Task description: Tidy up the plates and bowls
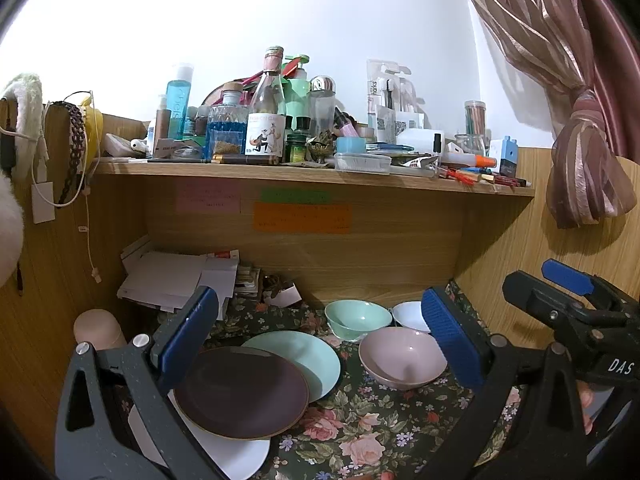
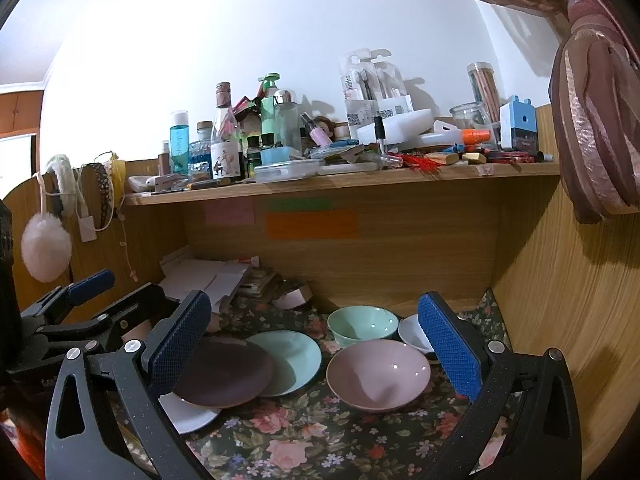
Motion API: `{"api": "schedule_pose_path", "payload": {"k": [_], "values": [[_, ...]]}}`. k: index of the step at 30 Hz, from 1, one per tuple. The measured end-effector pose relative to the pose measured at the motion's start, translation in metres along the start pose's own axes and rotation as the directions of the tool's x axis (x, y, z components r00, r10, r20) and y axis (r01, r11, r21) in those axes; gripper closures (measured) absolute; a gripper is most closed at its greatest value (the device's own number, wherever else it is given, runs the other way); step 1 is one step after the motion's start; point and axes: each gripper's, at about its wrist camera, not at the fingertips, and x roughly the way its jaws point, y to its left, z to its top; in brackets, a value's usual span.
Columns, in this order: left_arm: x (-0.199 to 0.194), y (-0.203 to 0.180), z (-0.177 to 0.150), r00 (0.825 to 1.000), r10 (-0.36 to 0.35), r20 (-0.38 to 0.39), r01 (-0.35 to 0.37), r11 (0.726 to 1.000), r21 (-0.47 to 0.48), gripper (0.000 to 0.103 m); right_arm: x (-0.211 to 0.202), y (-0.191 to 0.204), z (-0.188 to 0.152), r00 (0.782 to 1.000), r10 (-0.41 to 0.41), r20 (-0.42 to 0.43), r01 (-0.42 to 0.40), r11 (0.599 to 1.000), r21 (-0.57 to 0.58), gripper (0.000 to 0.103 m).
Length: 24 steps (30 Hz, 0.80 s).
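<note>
pink bowl [image 2: 378, 374], mint bowl [image 2: 362, 326], white bowl [image 2: 412, 334] empty, both hand-held grippers released

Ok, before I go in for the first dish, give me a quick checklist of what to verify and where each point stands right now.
1. Left gripper open and empty: ok.
2. Right gripper open and empty: ok.
3. Plates apart: not ok; the dark brown plate overlaps the mint green plate and a white plate.
4. Pink bowl upright, nothing inside: ok.
5. Mint green bowl free of neighbours: cannot tell; the white bowl sits close.
6. Floral cloth bare in front: ok.
</note>
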Motion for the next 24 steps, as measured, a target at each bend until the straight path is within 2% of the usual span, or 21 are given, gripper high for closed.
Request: {"api": "schedule_pose_path", "payload": {"k": [24], "values": [[0.0031,-0.0020,0.0028,1.000,-0.001,-0.001,0.001,1.000,0.004,0.000,0.0014,-0.0028,0.0002,1.000,0.009,0.005,-0.009,1.000,-0.004,0.000]]}}
